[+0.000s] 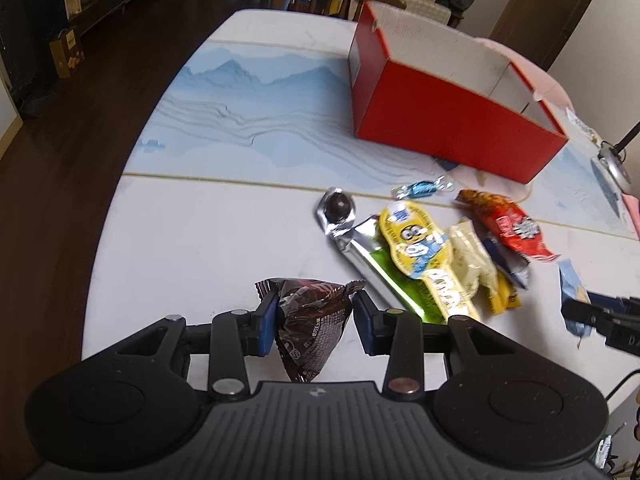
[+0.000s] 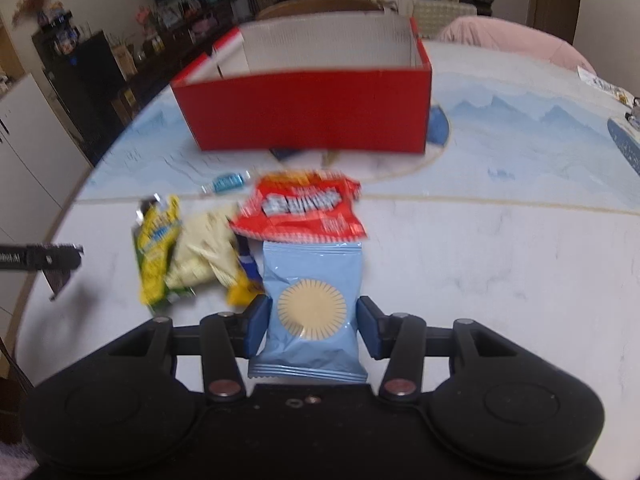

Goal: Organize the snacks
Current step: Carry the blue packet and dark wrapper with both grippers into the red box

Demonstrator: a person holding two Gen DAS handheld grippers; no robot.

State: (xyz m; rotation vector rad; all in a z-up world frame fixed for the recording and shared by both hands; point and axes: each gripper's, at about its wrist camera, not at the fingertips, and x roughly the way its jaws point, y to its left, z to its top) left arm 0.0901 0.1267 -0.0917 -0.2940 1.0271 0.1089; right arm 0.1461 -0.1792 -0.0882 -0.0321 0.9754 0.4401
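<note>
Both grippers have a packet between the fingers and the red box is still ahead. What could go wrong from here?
1. The brown packet sits crumpled between the left gripper fingers; it may slip on the way over.
2. The light blue packet between the right gripper fingers touches the red packet and could drag it.
3. The red box has a tall near wall; a low carry could hit it.

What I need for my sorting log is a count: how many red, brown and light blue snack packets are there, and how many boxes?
Red packet: 1
Brown packet: 1
Light blue packet: 1
Box: 1
Total: 4
</note>
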